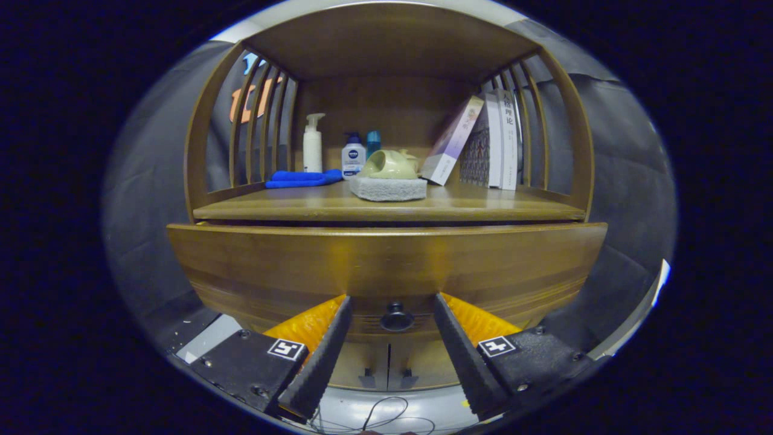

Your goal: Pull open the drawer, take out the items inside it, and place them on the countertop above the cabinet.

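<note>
My fingers [392,320] spread open either side of the drawer [386,266] knob [397,316] — not touching it; drawer front nearly shut under the cabinet's tabletop [302,208].

Looking like a staged home corner set up inside a booth: wooden cabinet [386,266] with slatted sides standing against hanging black cloth [622,181], carrying household things on its countertop [386,208] — pump bottle [312,143] and lotion bottle [353,156], folded blue cloth [302,178], green teapot [389,164] sitting on a grey sponge [388,188], books [489,145] leaning at the right; loose cable [377,417] trailing on the floor below
</note>
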`<control>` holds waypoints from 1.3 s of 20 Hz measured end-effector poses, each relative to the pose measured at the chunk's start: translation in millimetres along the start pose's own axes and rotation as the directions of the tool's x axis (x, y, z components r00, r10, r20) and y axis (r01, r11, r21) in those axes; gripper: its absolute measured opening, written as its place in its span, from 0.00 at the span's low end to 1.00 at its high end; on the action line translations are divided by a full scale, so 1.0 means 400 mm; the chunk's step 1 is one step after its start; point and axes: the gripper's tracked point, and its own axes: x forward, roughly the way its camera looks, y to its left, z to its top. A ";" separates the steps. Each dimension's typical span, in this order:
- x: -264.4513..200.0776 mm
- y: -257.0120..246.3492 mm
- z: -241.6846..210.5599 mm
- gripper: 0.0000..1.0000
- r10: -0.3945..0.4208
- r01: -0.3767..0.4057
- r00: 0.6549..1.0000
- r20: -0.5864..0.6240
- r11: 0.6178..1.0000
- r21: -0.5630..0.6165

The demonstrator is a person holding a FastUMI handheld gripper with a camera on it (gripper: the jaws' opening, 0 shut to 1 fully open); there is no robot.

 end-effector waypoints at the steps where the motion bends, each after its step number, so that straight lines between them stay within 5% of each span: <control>1: 0.010 -0.001 0.003 0.90 -0.004 0.004 1.000 -0.005 1.000 -0.013; 13: 0.023 -0.004 0.057 0.91 0.013 -0.013 0.999 -0.046 1.000 -0.008; 19: -0.147 -0.053 0.260 0.91 0.061 -0.056 0.995 0.078 0.996 -0.062; 26: -0.451 -0.092 0.601 0.99 0.155 -0.129 0.937 0.312 0.987 -0.100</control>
